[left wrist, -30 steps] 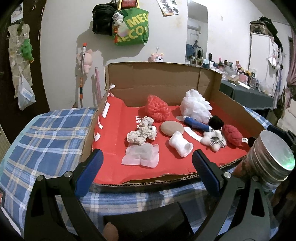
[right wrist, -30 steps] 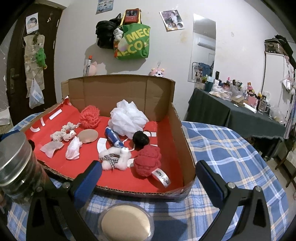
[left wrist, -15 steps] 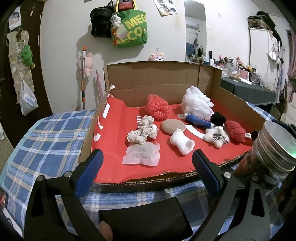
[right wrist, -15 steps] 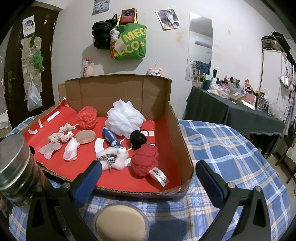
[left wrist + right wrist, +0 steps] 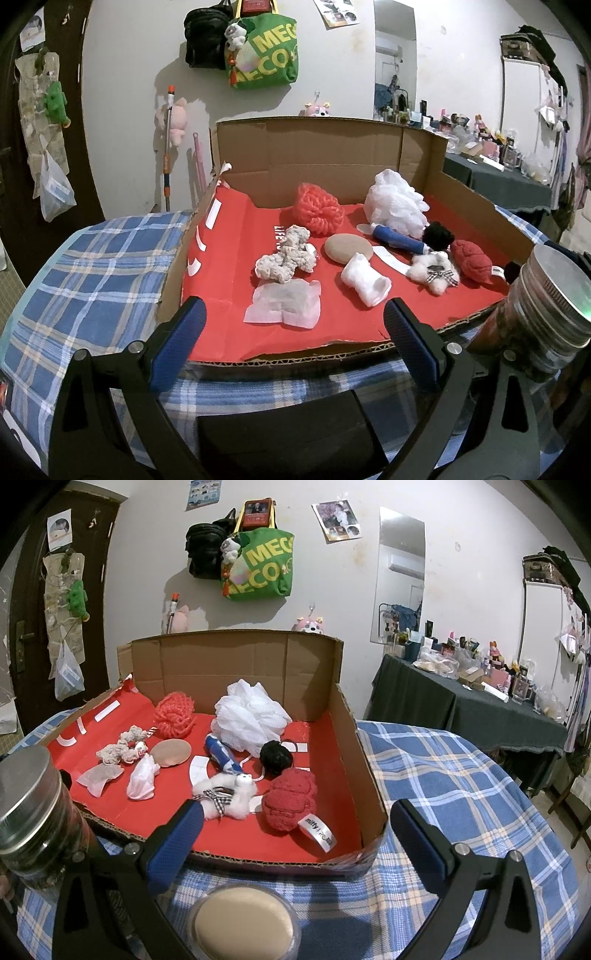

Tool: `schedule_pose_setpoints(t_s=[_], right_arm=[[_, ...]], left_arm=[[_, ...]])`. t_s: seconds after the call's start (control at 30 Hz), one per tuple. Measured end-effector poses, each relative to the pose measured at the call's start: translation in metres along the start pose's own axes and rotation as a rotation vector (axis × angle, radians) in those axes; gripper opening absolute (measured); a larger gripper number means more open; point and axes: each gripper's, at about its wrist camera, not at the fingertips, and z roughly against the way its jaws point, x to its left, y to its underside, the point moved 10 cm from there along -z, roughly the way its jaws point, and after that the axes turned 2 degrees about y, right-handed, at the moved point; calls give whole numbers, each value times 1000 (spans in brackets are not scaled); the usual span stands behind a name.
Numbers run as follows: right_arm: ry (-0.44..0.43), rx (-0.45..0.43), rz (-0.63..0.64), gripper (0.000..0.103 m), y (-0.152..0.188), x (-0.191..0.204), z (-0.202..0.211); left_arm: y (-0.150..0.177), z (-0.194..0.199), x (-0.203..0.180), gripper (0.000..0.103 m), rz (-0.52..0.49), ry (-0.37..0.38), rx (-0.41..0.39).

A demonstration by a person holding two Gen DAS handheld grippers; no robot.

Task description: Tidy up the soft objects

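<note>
Both tools hang back at the near edge of the shallow cardboard box with the red lining, probably so the whole spread can be surveyed before a pick. The left hand-held gripper is spread wide and empty; just ahead of it lie a flat white gauze pad and a rolled white cloth. The right hand-held gripper is likewise agape, holding nothing, with a fluffy white plush with a checked bow and a dark red knitted ball just beyond it. A glass jar with a metal lid stands to its left, outside the box.
</note>
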Motion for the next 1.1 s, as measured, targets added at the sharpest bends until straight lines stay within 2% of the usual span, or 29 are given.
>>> schedule_pose_setpoints(t_s=[1.1], right_arm=[[2,-1,3,103,0,1,0]], left_arm=[[-5,1,1,98,12,4,-16]])
